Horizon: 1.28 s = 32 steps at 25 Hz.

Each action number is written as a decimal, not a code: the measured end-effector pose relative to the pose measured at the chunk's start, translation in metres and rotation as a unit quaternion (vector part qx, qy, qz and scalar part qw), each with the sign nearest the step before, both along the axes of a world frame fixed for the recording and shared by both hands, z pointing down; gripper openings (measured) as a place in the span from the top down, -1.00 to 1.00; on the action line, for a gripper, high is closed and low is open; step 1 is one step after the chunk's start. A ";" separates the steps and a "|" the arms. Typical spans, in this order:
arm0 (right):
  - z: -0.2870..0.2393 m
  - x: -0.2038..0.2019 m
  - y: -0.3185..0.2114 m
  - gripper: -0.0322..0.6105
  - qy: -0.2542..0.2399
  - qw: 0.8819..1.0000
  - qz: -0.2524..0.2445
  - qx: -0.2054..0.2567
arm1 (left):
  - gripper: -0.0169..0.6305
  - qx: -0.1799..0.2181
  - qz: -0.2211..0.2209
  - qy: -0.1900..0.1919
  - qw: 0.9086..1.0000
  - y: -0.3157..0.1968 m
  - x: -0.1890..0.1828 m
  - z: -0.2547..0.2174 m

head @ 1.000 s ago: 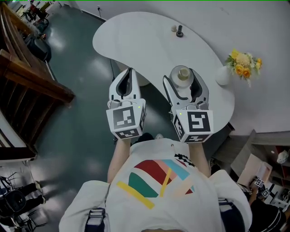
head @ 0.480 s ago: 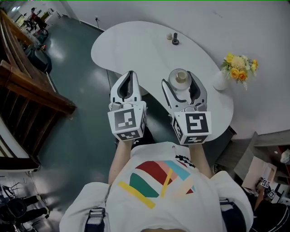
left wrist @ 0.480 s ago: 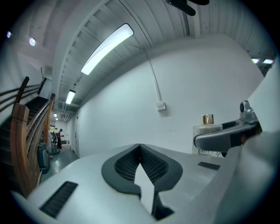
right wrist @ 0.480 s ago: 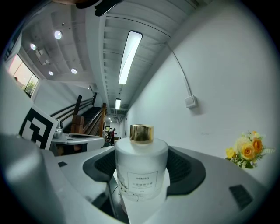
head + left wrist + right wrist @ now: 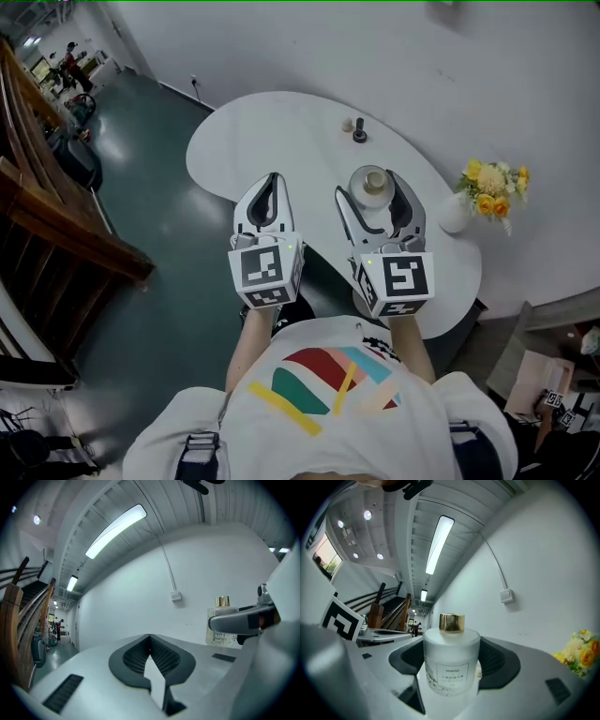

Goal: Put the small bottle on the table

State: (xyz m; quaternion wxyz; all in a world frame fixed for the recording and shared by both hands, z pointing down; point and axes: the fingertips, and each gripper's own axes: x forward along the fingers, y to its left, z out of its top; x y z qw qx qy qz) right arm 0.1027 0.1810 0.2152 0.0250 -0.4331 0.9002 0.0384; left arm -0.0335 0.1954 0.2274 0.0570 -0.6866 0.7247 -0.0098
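Note:
In the head view, the small frosted bottle [image 5: 372, 182] with a gold cap stands upright between the jaws of my right gripper [image 5: 373, 190], which is shut on it over the near part of the white table [image 5: 281, 131]. The right gripper view has the bottle [image 5: 451, 667] filling the space between the dark pads, in my right gripper [image 5: 452, 654]. My left gripper [image 5: 272, 178] hovers beside it to the left, shut and holding nothing. In the left gripper view the left gripper [image 5: 150, 637] has its pads pressed together, and the bottle [image 5: 219, 623] shows at the right.
Two small items, one pale [image 5: 348, 124] and one dark [image 5: 360, 132], stand on the far side of the table. A white vase [image 5: 456, 214] with yellow flowers [image 5: 491, 187] sits at the table's right end. A wooden staircase [image 5: 56, 216] and green floor lie left.
Both grippers have come further in over the table, with the table, vase and small items now lower in the head view. The bottle stays held in the right gripper.

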 end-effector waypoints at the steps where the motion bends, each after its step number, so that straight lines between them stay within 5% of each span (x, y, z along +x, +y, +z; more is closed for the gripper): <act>1: 0.000 -0.007 -0.005 -0.16 0.002 1.000 -0.002 0.002 | 0.90 0.000 0.000 0.002 1.000 -0.005 -0.005 0.001; 12: 0.011 -0.104 -0.082 -0.16 0.022 0.999 -0.030 -0.009 | 0.90 -0.025 0.005 0.019 0.999 -0.098 -0.091 0.020; 22: -0.019 -0.203 -0.172 -0.16 0.020 1.000 -0.005 -0.014 | 0.90 0.000 0.039 0.003 0.999 -0.198 -0.183 -0.027; 32: -0.021 -0.241 -0.240 -0.16 0.026 0.999 0.034 -0.027 | 0.90 0.008 0.082 0.014 0.997 -0.260 -0.216 -0.034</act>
